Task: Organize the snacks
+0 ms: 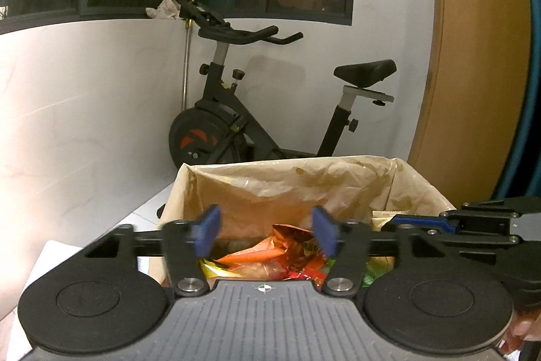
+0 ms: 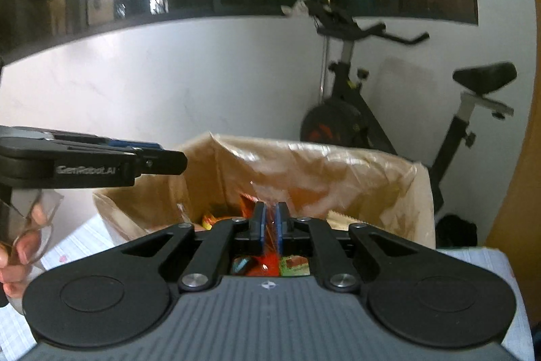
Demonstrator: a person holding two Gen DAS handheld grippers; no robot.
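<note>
A cardboard box point(image 1: 338, 166) lined with a thin beige plastic bag holds a heap of snack packets point(image 1: 270, 256) in red, orange, yellow and green. My left gripper point(image 1: 265, 230) hangs open over the box's near side, its blue pads wide apart with nothing between them. In the right wrist view the box point(image 2: 338, 154) lies ahead. My right gripper point(image 2: 270, 227) is shut on a thin red-orange snack wrapper point(image 2: 270, 215) just above the pile point(image 2: 294, 263). The left gripper point(image 2: 148, 154) shows side-on at the left, and the right gripper point(image 1: 405, 220) at the right of the left view.
An exercise bike point(image 1: 236, 124) stands behind the box against the white wall, below dark windows. A wooden door point(image 1: 473, 56) is at the right. The box rests on a white lined surface point(image 2: 77, 242). A person's hand point(image 2: 20, 256) holds the left tool.
</note>
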